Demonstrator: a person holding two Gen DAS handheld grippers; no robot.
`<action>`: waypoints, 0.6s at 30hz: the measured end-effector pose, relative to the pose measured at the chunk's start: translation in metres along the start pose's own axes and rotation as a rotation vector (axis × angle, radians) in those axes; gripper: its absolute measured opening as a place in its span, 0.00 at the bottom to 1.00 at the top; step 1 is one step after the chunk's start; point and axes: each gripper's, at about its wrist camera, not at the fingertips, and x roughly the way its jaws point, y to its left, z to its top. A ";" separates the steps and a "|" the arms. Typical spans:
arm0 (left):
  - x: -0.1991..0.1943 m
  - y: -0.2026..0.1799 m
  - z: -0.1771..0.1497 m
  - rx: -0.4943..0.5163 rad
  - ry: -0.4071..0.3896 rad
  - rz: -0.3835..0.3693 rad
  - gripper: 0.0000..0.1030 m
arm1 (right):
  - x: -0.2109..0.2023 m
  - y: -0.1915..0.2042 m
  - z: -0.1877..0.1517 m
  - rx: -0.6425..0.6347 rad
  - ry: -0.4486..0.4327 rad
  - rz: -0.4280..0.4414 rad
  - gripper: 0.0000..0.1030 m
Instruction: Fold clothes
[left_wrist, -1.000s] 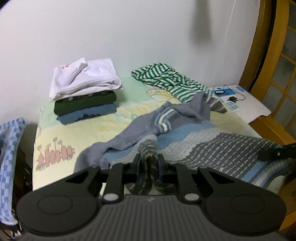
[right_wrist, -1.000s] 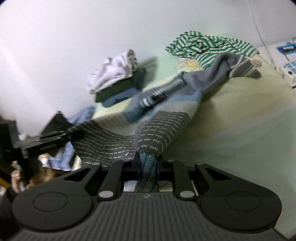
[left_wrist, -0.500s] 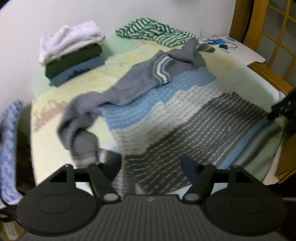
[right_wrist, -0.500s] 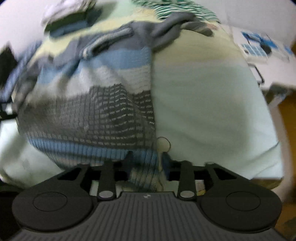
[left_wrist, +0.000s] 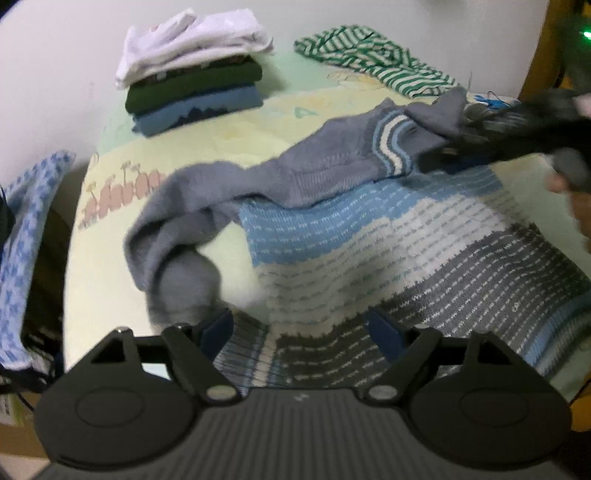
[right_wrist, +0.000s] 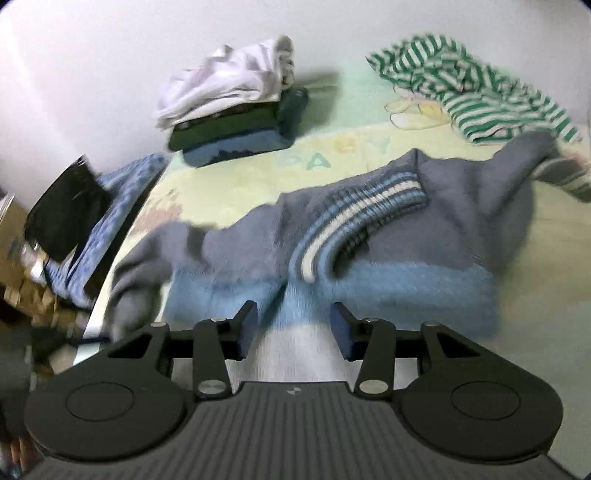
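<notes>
Now that both grippers have let go, grey-blue striped knit sweater (left_wrist: 369, 236) lies flat on bed (left_wrist: 110, 280). L gripper (left_wrist: 301, 328) jaws wide & opening, nothing gripped; R gripper (right_wrist: 291, 325) same, over collar. Spread done, fold next.

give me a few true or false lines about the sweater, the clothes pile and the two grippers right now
1. The striped sweater lies spread out on the bed. True.
2. The left gripper is clamped shut on the sweater's hem. False: its jaws are opening, and the hem lies between them ungripped.
3. The pile of folded clothes has a white garment on top. True.
4. The green striped garment is folded on that pile. False: it lies crumpled by itself near the wall.
5. The right gripper holds a sleeve off the bed. False: its jaws are opening above the sweater and grip nothing.
</notes>
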 end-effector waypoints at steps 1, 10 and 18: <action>0.004 -0.001 -0.001 -0.016 0.011 0.000 0.82 | 0.013 -0.002 0.004 0.005 0.020 -0.014 0.46; 0.017 -0.020 -0.014 -0.084 0.061 0.023 0.56 | 0.053 -0.018 0.043 0.018 0.068 0.028 0.11; 0.010 -0.023 -0.015 -0.134 0.084 0.062 0.46 | 0.066 0.006 0.135 -0.060 -0.111 0.069 0.09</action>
